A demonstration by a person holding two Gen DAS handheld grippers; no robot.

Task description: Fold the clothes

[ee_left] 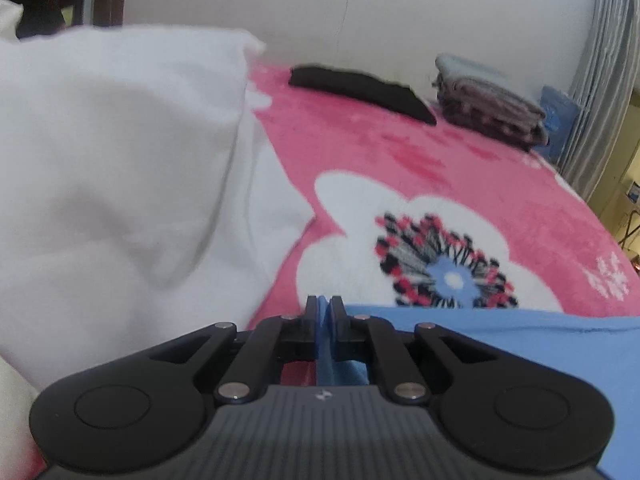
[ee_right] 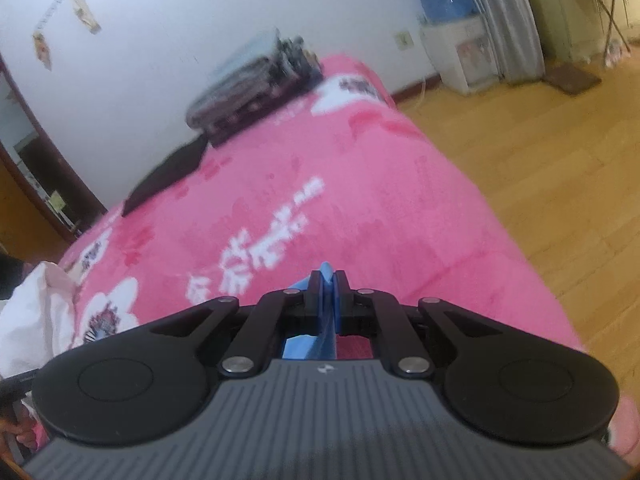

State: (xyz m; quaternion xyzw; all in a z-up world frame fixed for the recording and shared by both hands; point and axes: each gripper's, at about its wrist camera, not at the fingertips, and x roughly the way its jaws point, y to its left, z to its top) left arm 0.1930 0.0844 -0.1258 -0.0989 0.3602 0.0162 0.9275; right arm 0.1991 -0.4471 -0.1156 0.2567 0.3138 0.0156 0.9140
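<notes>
We see a bed (ee_left: 500, 184) covered by a pink blanket (ee_right: 360, 184) with big white flowers, filling most of both views. On its left side lies a heap of white cloth (ee_left: 120, 160), rumpled and reaching the near edge. At the far end of the bed, against the wall, sit a flat black folded garment (ee_left: 360, 90) and, just right of it, a stack of folded clothes (ee_left: 488, 108) in grey and brown tones. A wooden floor (ee_right: 540, 168) runs along the right of the bed.

The blue garment (ee_left: 500, 344) lies near us over the blanket, stretching right from our left gripper (ee_left: 325, 308). The jaws of this gripper are pressed together, pinching an edge of the blue cloth. Our right gripper (ee_right: 328, 284) does the same: its jaws are clamped on a fold of the blue garment, a small tip of which pokes out beyond them.
</notes>
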